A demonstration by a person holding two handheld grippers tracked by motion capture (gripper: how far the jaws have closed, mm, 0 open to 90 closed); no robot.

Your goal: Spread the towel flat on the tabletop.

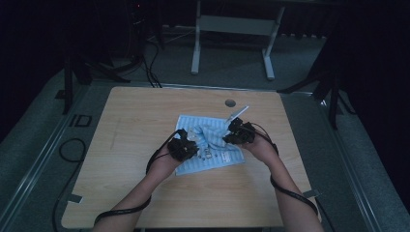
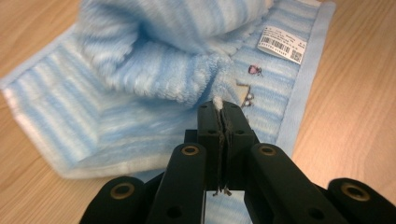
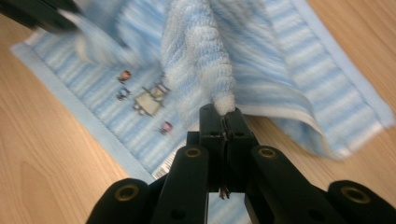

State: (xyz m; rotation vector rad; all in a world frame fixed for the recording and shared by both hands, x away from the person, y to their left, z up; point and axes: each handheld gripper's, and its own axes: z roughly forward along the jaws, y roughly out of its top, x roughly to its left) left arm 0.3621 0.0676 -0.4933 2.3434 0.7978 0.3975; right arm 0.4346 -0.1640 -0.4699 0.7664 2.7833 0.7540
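Note:
A light blue striped towel [image 1: 215,155] lies partly bunched on the wooden table [image 1: 135,116]. My left gripper [image 1: 191,145] sits at the towel's left side, and in the left gripper view its jaws [image 2: 218,105] are shut on a pinch of the towel's [image 2: 140,60] white-edged fabric, lifted off the table. My right gripper [image 1: 227,137] is at the towel's right side. In the right gripper view it [image 3: 225,115] is shut on a raised fold of the towel [image 3: 280,60]. A barcode label [image 2: 281,43] and a small embroidered picture [image 3: 147,100] show on the flat layer.
A round cable hole [image 1: 230,102] is in the table near its far edge, with a pale strip [image 1: 238,114] sticking out by the towel's far corner. A white desk frame [image 1: 232,24] stands beyond the table. Cables [image 1: 72,145] lie on the floor at left.

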